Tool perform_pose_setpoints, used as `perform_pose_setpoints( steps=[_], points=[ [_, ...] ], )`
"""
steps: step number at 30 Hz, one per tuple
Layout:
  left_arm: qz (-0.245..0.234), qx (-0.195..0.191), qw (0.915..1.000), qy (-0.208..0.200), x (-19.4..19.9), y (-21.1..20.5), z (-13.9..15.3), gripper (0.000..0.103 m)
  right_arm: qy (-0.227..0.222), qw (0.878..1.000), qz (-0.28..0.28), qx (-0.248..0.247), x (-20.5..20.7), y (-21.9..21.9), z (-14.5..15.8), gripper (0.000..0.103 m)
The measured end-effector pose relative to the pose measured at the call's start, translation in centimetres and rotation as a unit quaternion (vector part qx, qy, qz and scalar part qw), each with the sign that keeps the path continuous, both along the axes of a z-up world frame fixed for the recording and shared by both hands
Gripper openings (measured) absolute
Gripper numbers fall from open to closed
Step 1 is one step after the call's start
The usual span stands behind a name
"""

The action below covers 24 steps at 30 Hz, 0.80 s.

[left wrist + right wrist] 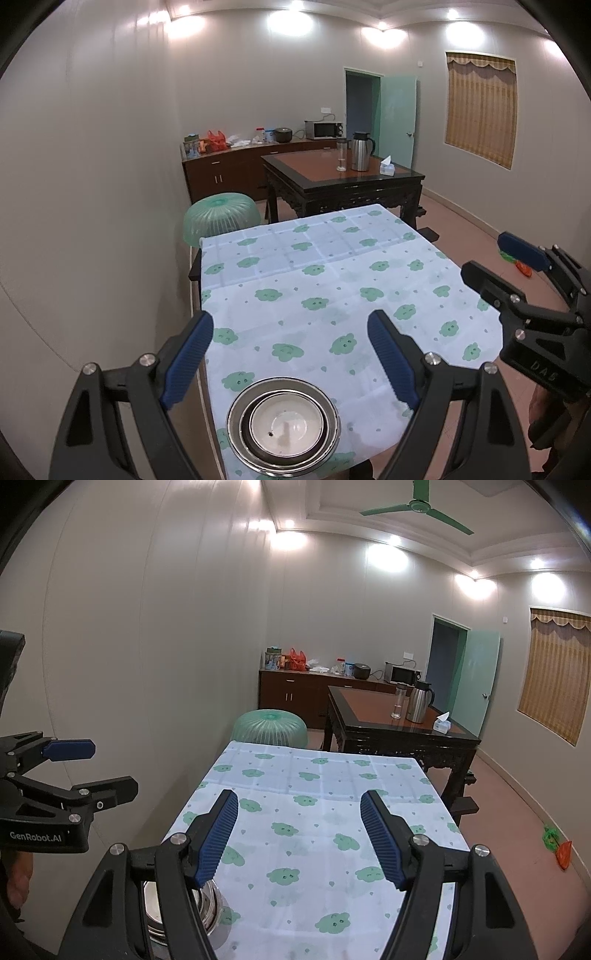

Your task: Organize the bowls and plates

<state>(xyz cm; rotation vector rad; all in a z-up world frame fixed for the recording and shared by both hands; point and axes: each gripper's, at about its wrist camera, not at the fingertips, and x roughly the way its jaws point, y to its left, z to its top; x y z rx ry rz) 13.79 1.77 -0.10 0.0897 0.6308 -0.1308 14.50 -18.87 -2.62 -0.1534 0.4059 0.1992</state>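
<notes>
The left hand-held gripper stands wide open and empty above the desk. The nested bowls sit just below and between its fingers, at the near desk edge. The right hand-held gripper is also open and empty, with the bowls at its lower left.

Room evenly lit, a bit dim and warm. Recessed ceiling lights blow out white and throw glare streaks on the wall. Soft, faint shadows on the worktop. Strong fisheye bend, black vignette at corners. Focus decent throughout; far sideboard slightly soft, mild noise.
</notes>
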Motion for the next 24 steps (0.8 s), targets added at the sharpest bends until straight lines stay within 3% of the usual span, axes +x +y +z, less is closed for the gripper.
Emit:
perform_pose_setpoints(
  steps=[8,11,24],
  points=[
    [0.003,0.007,1.0,-0.004,0.5,-0.2,0.6,0.087,-0.009,1.0,0.0,0.003,0.8,-0.1,0.5,0.071],
    [0.003,0.006,1.0,-0.006,0.8,-0.1,0.7,0.095,-0.009,1.0,0.0,0.003,1.2,0.0,0.5,0.071],
    [0.003,0.0,0.9999,-0.016,2.1,-0.5,0.9,0.095,-0.015,1.0,-0.002,0.009,1.9,-0.6,0.5,0.071]
  ],
)
